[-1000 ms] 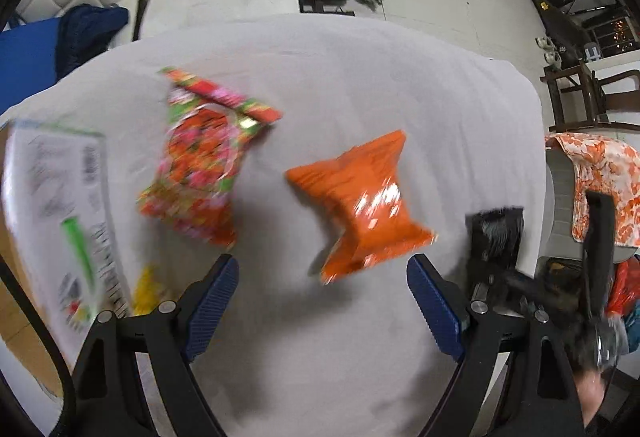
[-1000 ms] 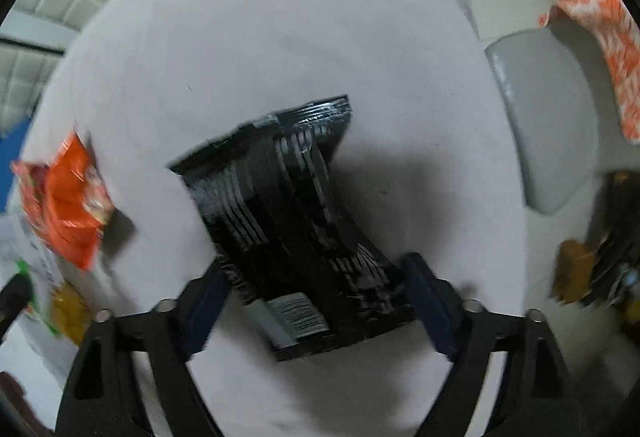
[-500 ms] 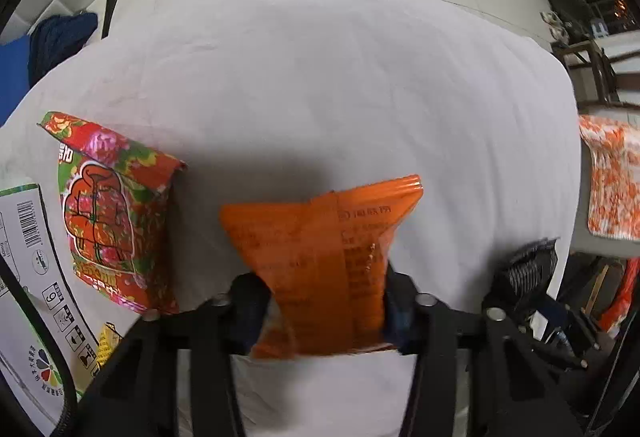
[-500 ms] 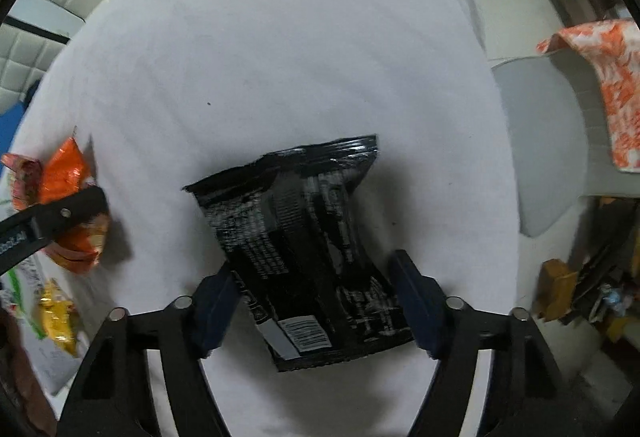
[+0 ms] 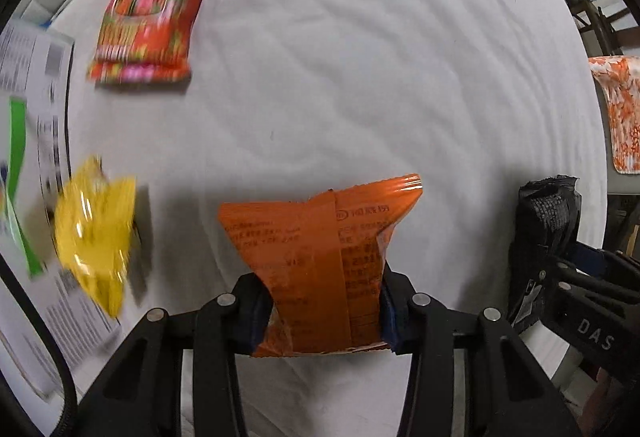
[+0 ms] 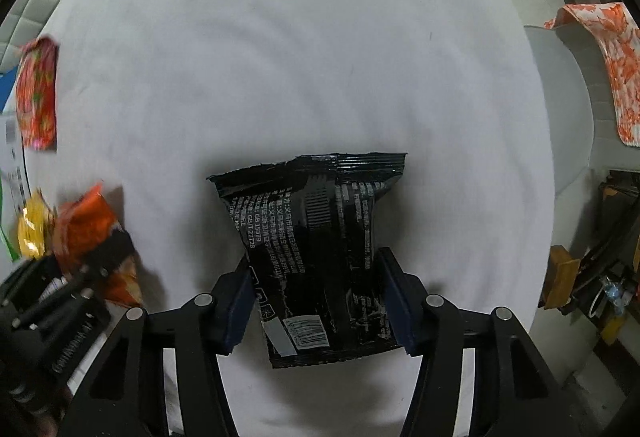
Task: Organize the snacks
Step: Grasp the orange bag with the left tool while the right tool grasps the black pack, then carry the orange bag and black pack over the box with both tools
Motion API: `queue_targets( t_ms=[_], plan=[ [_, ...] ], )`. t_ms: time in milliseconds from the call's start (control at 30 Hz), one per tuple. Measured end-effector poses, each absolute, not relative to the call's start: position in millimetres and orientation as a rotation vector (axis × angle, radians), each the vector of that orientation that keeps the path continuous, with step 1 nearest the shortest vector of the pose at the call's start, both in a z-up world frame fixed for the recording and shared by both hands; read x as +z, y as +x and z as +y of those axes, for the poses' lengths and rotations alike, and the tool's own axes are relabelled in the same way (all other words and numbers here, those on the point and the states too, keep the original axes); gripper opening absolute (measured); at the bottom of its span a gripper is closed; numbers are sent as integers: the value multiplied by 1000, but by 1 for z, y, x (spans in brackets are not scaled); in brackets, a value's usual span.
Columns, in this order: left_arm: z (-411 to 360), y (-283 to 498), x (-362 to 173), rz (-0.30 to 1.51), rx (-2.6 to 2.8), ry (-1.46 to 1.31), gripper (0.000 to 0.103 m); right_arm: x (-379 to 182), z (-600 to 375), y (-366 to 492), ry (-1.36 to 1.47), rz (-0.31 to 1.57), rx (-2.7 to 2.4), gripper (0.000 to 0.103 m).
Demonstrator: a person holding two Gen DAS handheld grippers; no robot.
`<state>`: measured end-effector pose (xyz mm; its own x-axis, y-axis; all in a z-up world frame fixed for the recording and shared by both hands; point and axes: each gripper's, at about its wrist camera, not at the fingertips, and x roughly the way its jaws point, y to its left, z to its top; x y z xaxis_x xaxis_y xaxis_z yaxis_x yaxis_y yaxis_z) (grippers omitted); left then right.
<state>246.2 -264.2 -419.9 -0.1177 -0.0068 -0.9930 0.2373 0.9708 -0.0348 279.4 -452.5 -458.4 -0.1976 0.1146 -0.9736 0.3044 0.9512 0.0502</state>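
My left gripper [image 5: 324, 313] is shut on an orange snack packet [image 5: 320, 261], which stands lifted above the white cloth. My right gripper [image 6: 316, 309] is shut on a black snack packet [image 6: 316, 249], also raised off the cloth. In the left wrist view the black packet [image 5: 548, 225] and the right gripper show at the right edge. The orange packet [image 6: 86, 233] and the left gripper show at the lower left of the right wrist view. A red floral packet [image 5: 156, 1] lies at the far left of the cloth. A yellow packet [image 5: 96, 233] sits near the left edge.
The table is covered by a white cloth [image 5: 360, 77]. A white printed box [image 5: 36, 141] lies along the left edge. A grey chair with an orange patterned cloth [image 6: 600, 69] stands beyond the right edge, with clutter on the floor behind it.
Both grippers shut on their packets and lifted them. The left one closed on the orange packet, the right one on the black packet. The views tilted down towards the cloth.
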Motion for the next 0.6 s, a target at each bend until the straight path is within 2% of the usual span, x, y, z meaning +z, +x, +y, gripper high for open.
queue_targets(
  t_ms=[267,400,600],
  plan=[
    [-263,223,-421,1638,-192,182,41,-454,-439,259,315,1759,-169,65],
    [-267,237,-421,1630,-190,175,41,-459,-433,262,294,1763,-178,65],
    [-273,261,-410,1620,-188,171,40,-461,-417,266,191,1746,-218,59]
  ],
)
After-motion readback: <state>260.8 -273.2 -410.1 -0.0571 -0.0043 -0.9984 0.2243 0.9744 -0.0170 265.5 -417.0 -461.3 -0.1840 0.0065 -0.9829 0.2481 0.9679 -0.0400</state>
